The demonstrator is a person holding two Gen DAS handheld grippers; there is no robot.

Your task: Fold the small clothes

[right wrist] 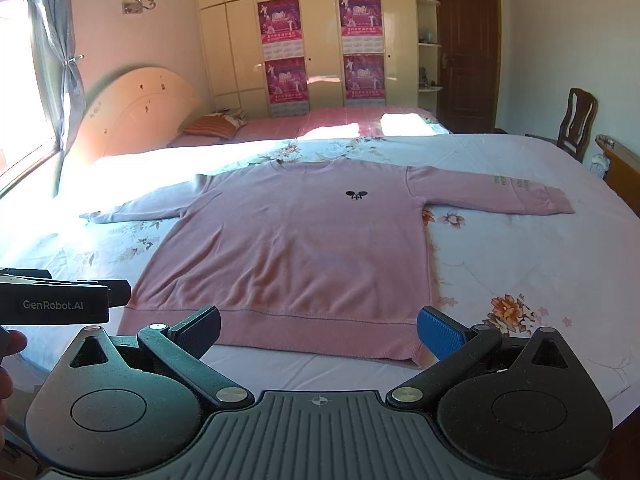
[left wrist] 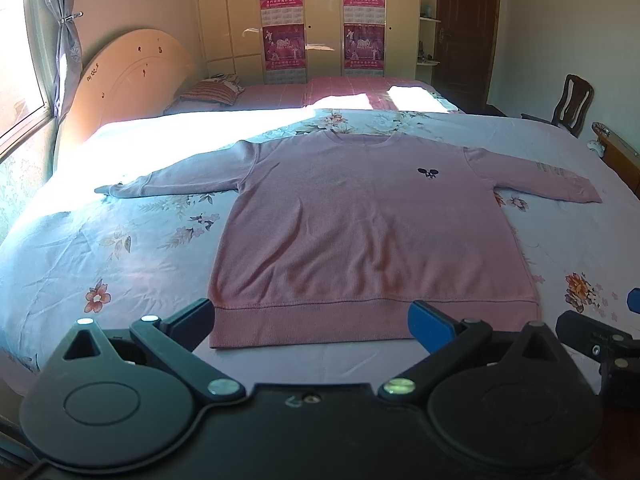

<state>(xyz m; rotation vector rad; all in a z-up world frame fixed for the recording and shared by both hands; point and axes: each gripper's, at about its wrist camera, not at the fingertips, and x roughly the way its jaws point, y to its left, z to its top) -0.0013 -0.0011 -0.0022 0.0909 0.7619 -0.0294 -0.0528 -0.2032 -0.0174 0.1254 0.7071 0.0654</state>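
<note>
A pink long-sleeved sweater (left wrist: 360, 224) (right wrist: 292, 248) lies flat and face up on the floral bedsheet (left wrist: 120, 240) (right wrist: 500, 272), both sleeves spread sideways, hem toward me. A small dark logo (left wrist: 427, 173) (right wrist: 357, 195) marks its chest. My left gripper (left wrist: 314, 326) hovers over the hem, open, with nothing between its black and blue pads. My right gripper (right wrist: 320, 332) is likewise open above the hem, empty. In the right wrist view the left gripper's body (right wrist: 60, 300) shows at the left edge with a hand (right wrist: 10, 364) below it. The right gripper's body (left wrist: 600, 344) shows at the left wrist view's right edge.
A headboard (left wrist: 128, 76) and striped pillow (left wrist: 212, 92) sit at the far left near a window with a curtain (left wrist: 64, 36). A wardrobe with pink posters (left wrist: 320, 20) stands behind the bed. A wooden chair (left wrist: 572, 104) and a dark door (left wrist: 464, 32) are at the right.
</note>
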